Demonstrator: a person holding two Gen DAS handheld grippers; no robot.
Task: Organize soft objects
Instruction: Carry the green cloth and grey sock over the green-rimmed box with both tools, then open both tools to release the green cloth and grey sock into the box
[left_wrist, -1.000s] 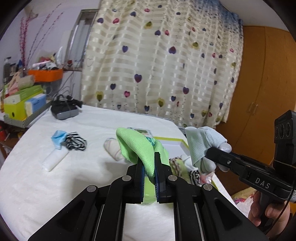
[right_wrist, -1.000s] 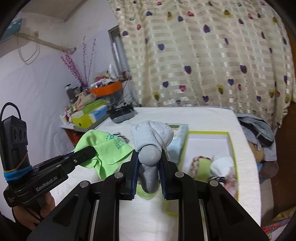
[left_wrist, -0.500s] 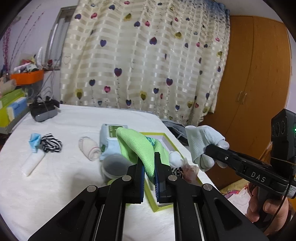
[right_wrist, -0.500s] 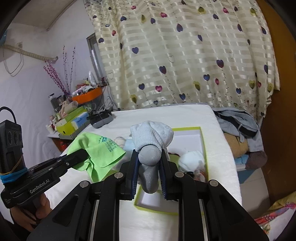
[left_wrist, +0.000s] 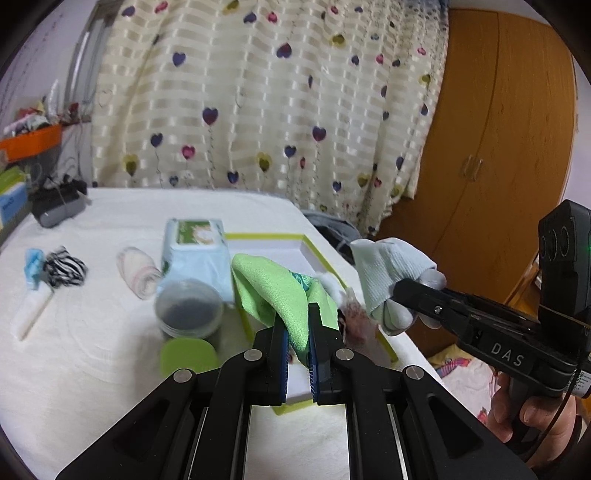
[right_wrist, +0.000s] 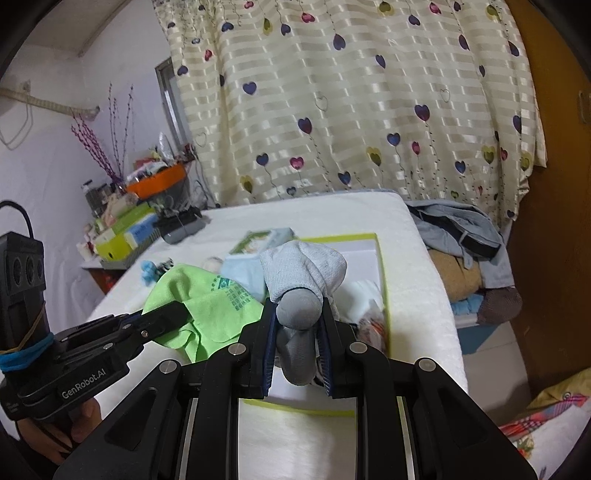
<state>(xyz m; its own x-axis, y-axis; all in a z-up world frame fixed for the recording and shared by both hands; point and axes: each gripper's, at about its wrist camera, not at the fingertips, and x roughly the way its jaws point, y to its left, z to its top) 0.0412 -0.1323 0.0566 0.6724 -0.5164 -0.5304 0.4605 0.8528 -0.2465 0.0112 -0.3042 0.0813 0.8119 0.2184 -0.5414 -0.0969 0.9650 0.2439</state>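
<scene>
Task partly complete. The green-rimmed box just beyond both tongs already holds several soft items. The left tongs are clamped on a thin, nubbly green cloth; the right tongs are clamped on a bulky grey ribbed sock. Left of the left tongs, a rolled sock and striped fabric remain loose on the white-covered desk.

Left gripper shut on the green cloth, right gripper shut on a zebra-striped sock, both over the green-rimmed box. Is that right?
Not quite. The right gripper is shut on a grey sock, as the right wrist view shows; the striped piece lies on the table. The left gripper does hold the green cloth over the box.
</scene>
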